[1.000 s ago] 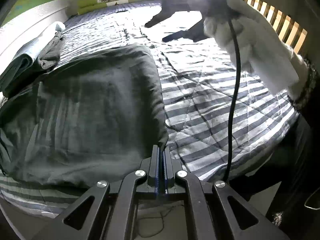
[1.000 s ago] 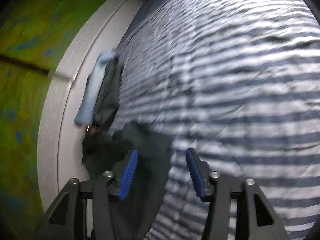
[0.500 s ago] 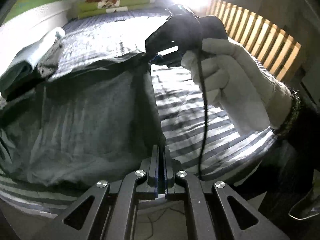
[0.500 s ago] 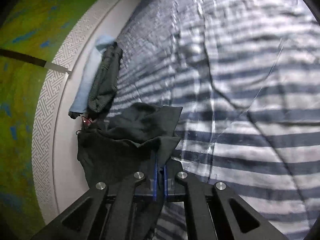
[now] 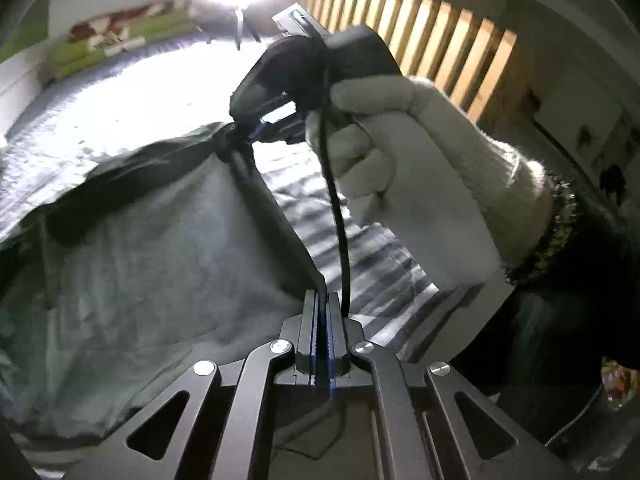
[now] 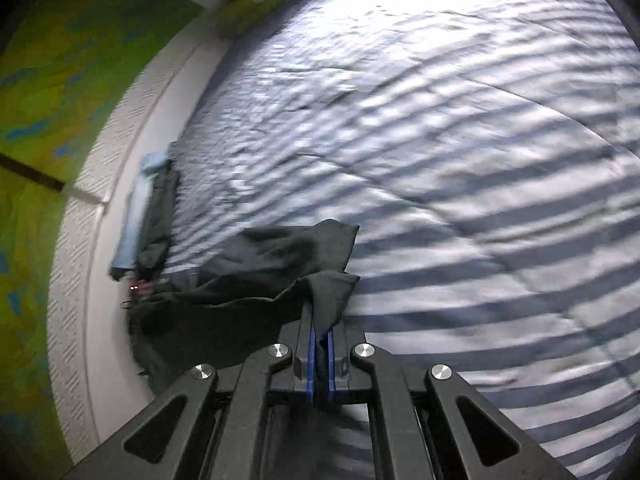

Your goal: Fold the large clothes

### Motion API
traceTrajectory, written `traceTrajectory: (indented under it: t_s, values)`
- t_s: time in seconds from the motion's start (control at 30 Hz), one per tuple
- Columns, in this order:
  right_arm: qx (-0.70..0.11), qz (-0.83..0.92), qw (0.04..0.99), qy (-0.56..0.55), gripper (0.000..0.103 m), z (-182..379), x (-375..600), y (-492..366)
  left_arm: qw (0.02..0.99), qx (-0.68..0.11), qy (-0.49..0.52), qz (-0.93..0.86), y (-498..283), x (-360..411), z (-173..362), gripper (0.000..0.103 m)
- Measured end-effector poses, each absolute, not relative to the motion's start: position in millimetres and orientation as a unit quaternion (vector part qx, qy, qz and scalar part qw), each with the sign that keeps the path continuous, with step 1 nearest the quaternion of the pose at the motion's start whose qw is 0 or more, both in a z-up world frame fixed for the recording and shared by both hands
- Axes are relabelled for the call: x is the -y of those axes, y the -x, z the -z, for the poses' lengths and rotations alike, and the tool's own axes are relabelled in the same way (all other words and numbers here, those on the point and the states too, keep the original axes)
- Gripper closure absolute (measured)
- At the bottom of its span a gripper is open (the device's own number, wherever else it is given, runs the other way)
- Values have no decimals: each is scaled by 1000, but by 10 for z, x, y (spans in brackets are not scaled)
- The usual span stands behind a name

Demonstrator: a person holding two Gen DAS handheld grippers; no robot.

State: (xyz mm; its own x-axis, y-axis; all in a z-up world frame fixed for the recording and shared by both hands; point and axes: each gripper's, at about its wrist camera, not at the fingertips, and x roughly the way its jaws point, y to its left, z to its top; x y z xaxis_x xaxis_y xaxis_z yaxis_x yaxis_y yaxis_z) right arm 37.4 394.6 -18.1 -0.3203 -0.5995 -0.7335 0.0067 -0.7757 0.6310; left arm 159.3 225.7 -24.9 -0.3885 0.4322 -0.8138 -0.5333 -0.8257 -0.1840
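Both grippers, left (image 5: pixel 322 312) and right (image 5: pixel 256 130), now clamp opposite corners of the dark garment (image 5: pixel 152 248), raised off the striped bed (image 6: pixel 460 160) since the right closed, so folding can begin.

Your left claw (image 5: pixel 323 312) sits at six o'clock of its own view, jaws pressed together on a pinch of the dark garment (image 5: pixel 152 264). Your right claw (image 5: pixel 250 130) shows toward twelve o'clock from there, also clamped on the garment's bunched corner. Your right hand (image 5: pixel 404 168), in a white glove, wraps its handle at two o'clock, fingers curled tight, wrist running off toward four o'clock. In its own view, your right claw's blue pads (image 6: pixel 310 356) grip cloth.
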Motion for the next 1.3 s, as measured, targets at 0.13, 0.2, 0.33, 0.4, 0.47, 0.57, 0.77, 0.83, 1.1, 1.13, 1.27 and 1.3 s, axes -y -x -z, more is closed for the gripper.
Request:
traceTrajectory:
  t_s: [0.13, 0.2, 0.33, 0.4, 0.47, 0.57, 0.77, 0.83, 1.1, 1.13, 1.27, 1.3]
  values:
    - [260, 762, 204, -557, 98, 303, -3946, -336, 302, -41, 494, -814, -1560, -2083, 171, 94]
    - [242, 772, 205, -551, 98, 237, -3925, -328, 291, -33, 489, -822, -1514, -1810, -1, 83]
    - [258, 765, 209, -552, 96, 275, -3976, -322, 186, -47, 471, -861, -1099, -1094, -206, 67]
    - [281, 755, 212, -553, 93, 292, -4035, -314, 127, -47, 469, -873, -725, -770, -163, 69]
    - [295, 748, 217, -554, 90, 295, -4085, -314, 91, -37, 470, -877, -425, -511, -39, 69]
    - [303, 748, 213, -550, 85, 289, -4140, -319, 61, 1, 489, -870, -103, -255, 218, 69]
    - [309, 741, 205, -559, 86, 352, -4246, -292, 11, -37, 495, -868, 64, -86, 594, 65]
    - [317, 739, 209, -557, 81, 352, -4259, -298, 16, -41, 491, -870, -54, -132, 469, 67]
    - [331, 720, 238, -562, 76, 327, -4372, -402, 248, -70, 467, -846, -1369, -1325, 253, 67]
    - [328, 721, 239, -561, 76, 283, -4399, -426, 263, -63, 477, -836, -1450, -1427, 335, 67]
    - [323, 734, 253, -540, 76, 13, -4555, -569, 278, -73, 501, -816, -1658, -1733, 662, 67]
    - [324, 738, 261, -531, 76, -77, -4617, -622, 281, -84, 491, -821, -1708, -1773, 627, 67]
